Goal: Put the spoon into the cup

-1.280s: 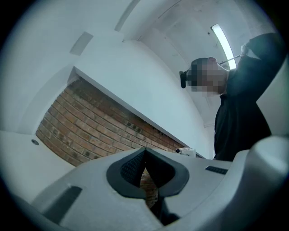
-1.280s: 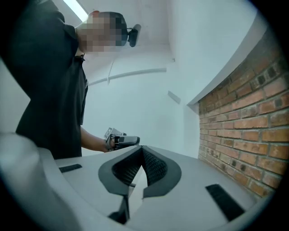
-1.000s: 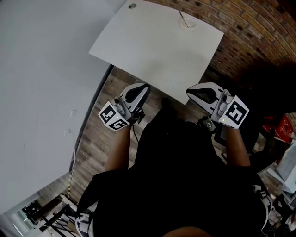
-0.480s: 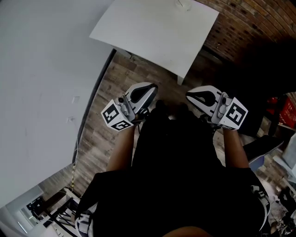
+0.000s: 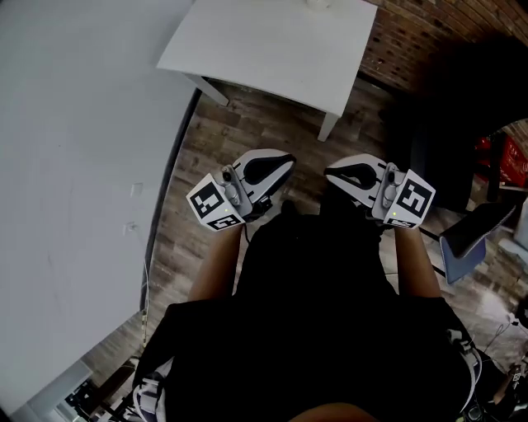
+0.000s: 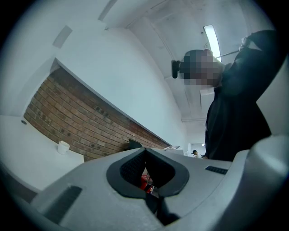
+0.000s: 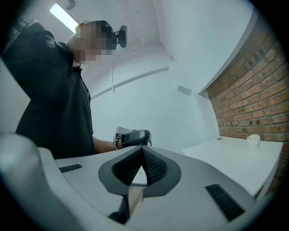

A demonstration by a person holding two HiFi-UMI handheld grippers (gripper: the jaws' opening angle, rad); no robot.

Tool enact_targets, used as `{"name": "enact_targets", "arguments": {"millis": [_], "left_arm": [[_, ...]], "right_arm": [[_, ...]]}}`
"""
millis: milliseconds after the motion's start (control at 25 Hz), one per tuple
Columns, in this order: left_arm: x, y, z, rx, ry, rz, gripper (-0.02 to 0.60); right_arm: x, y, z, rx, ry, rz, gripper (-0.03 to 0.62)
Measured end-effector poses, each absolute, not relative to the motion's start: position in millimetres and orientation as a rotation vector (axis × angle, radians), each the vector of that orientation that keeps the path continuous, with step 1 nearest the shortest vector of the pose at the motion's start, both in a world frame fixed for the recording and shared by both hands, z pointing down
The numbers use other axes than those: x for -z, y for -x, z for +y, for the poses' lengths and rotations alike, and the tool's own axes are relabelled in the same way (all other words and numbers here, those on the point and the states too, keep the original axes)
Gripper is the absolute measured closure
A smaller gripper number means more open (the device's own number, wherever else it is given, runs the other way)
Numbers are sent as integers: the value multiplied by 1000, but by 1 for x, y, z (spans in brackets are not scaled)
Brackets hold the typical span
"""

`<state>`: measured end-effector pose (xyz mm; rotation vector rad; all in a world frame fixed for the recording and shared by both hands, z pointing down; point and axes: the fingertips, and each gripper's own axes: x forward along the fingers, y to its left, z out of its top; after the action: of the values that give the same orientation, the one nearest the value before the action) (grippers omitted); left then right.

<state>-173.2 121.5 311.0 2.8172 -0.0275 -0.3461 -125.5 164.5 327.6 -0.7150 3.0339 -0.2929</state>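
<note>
A small white cup [image 6: 63, 147] stands near the far edge of the white table [image 6: 22, 153], in front of the brick wall. It shows again in the right gripper view, cup [image 7: 253, 141] on table [image 7: 230, 158]. In the head view only its rim, cup [image 5: 318, 3], shows at the top edge. I cannot make out the spoon in any view. My left gripper [image 5: 285, 159] and right gripper [image 5: 332, 172] are held close to my body over the wooden floor, well short of the table [image 5: 272, 49]. Both are shut with nothing between the jaws.
A white wall [image 5: 74, 165] runs along the left and a brick wall [image 5: 429, 33] lies beyond the table. Dark furniture [image 5: 450, 124], a red item [image 5: 511, 161] and a blue-grey panel [image 5: 466, 235] crowd the right side. The table leg [image 5: 330, 125] stands on the floor ahead.
The table has slid toward the top of the head view and the cup has nearly left the picture. Both grippers have come closer together, over the floor.
</note>
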Motion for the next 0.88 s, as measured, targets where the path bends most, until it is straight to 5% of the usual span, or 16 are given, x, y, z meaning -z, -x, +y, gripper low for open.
{"name": "enact_targets", "arguments": {"millis": [360, 880], "left_arm": [[-346, 226, 160, 257, -2803, 87, 565], [-361, 227, 174, 147, -2805, 258, 565]], "right_arm": [[-350, 186, 203, 310, 839, 3055, 588], [-357, 187, 200, 306, 1052, 3009, 588]]}}
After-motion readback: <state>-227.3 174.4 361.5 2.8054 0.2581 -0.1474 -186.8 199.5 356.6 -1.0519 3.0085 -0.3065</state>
